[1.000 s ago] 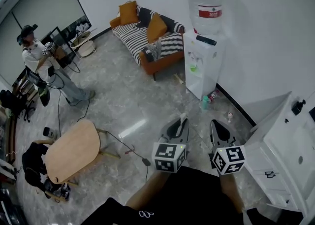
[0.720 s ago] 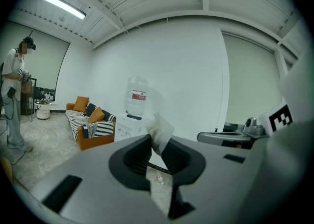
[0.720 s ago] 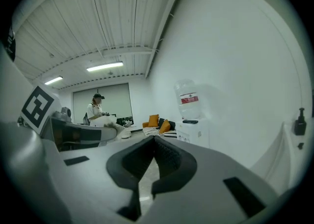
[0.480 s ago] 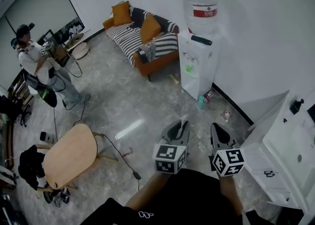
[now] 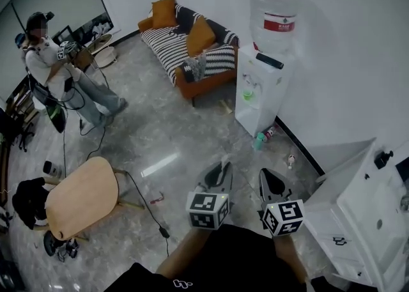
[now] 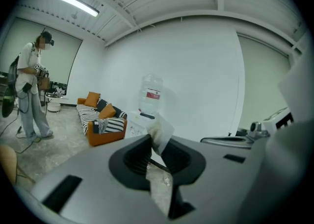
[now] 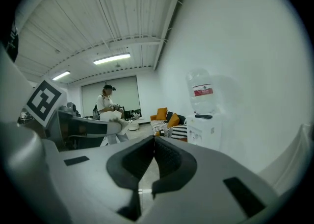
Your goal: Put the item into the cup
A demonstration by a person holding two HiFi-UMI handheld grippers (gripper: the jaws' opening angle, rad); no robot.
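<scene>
My left gripper (image 5: 222, 164) is shut on a small white packet (image 6: 159, 131), whose top sticks up above the closed jaws; in the head view it shows as a pale sliver (image 5: 224, 157) at the tips. Beside it, my right gripper (image 5: 266, 174) is shut with nothing between its jaws, as the right gripper view (image 7: 154, 142) confirms. Both are held over the grey marble floor, pointing toward a white water dispenser (image 5: 259, 92). A small green cup (image 5: 248, 94) sits under the dispenser's taps, well ahead of both grippers.
A green bottle (image 5: 258, 139) and small litter lie on the floor by the dispenser's foot. A striped sofa with orange cushions (image 5: 185, 45) stands beyond it. A white cabinet (image 5: 370, 207) is at the right, an oval wooden table (image 5: 80, 196) at the left. Another person (image 5: 57, 70) stands far left.
The head view has swung slightly, so both grippers sit a little lower and further left in it. The left gripper still holds the white packet. The distant person has shifted.
</scene>
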